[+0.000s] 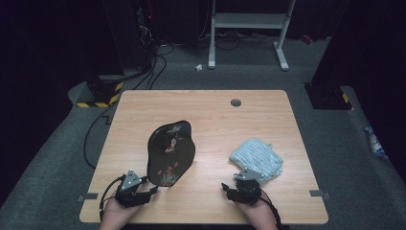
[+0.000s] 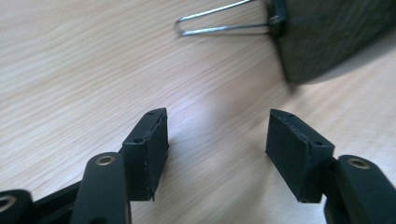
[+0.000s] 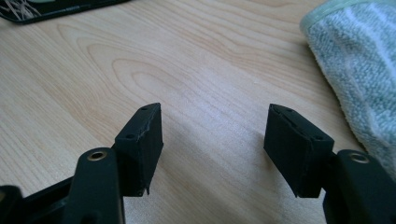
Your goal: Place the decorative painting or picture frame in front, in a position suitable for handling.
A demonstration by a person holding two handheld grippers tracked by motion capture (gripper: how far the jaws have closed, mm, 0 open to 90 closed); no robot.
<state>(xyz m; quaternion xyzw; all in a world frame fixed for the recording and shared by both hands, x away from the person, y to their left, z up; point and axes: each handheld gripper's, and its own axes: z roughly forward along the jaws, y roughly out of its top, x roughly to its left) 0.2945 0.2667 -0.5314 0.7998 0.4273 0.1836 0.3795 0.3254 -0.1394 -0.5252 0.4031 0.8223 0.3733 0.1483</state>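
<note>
Jaws of left gripper (image 1: 154, 189) open, empty; black tray (image 1: 171, 152) just ahead-right, long axis running away up desk (image 1: 215, 110). Jaws of right gripper (image 1: 224, 187) open, empty, beside towel (image 1: 256, 155).

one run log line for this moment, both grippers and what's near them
left gripper: open, empty, beside black tray | right gripper: open, empty, beside folded cloth | table: wood

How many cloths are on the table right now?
1. A light blue folded cloth lies on the table's right half, just beyond the right claw. Another could hide under the black tray.
</note>
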